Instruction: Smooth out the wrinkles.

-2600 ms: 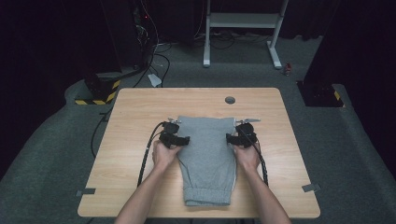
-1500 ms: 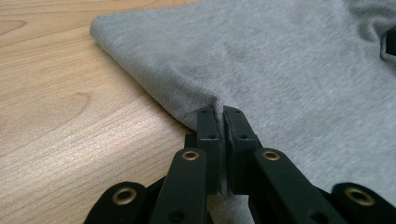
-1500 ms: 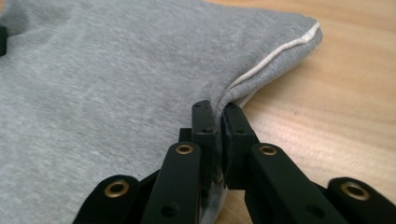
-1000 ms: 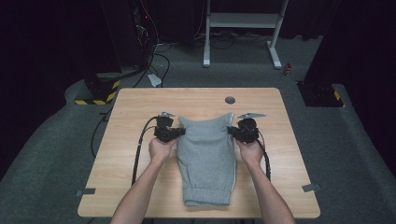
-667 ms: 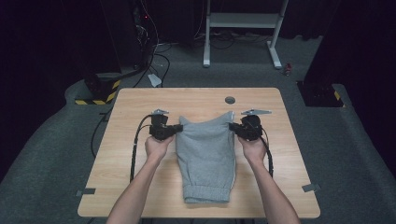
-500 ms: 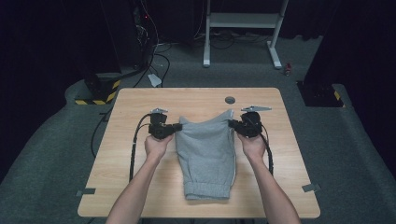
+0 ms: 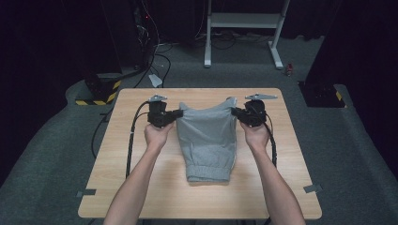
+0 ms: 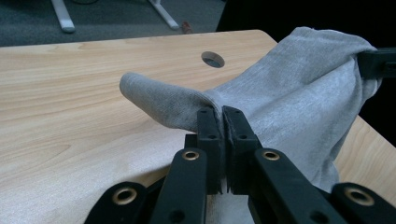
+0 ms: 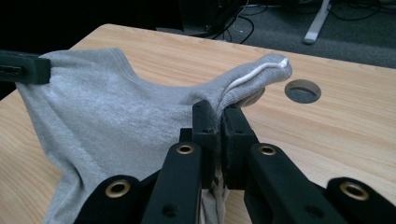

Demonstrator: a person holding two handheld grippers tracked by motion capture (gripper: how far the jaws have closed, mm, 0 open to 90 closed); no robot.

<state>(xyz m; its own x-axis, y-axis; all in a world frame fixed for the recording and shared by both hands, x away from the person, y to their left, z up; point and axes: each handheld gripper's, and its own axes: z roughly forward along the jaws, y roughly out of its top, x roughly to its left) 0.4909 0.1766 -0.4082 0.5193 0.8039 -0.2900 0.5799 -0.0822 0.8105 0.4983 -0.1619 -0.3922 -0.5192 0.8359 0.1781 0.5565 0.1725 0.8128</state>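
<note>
At the left of the high view, a black cable runs from the left gripper back along the person's forearm toward the near edge of the wooden table. That gripper's jaws are pressed together, pinching the left corner of the grey sweat shorts at their far edge; in the left gripper view the left gripper bites a fold of the grey sweat shorts so that a short roll of cloth sticks out past the jaw tips. The garment lies in the middle of the table, its far edge raised and stretched between the two hands, its ribbed hem resting flat on the wood nearer the person. Holding both corners well apart looks meant to keep that edge taut, so the cloth can be carried over in a clean fold rather than bunching. At the right, the right gripper is clamped the same way on the opposite corner; its own view shows the right gripper squeezing the grey sweat shorts beside a white seam, with the round cable hole in the table just beyond.
</note>
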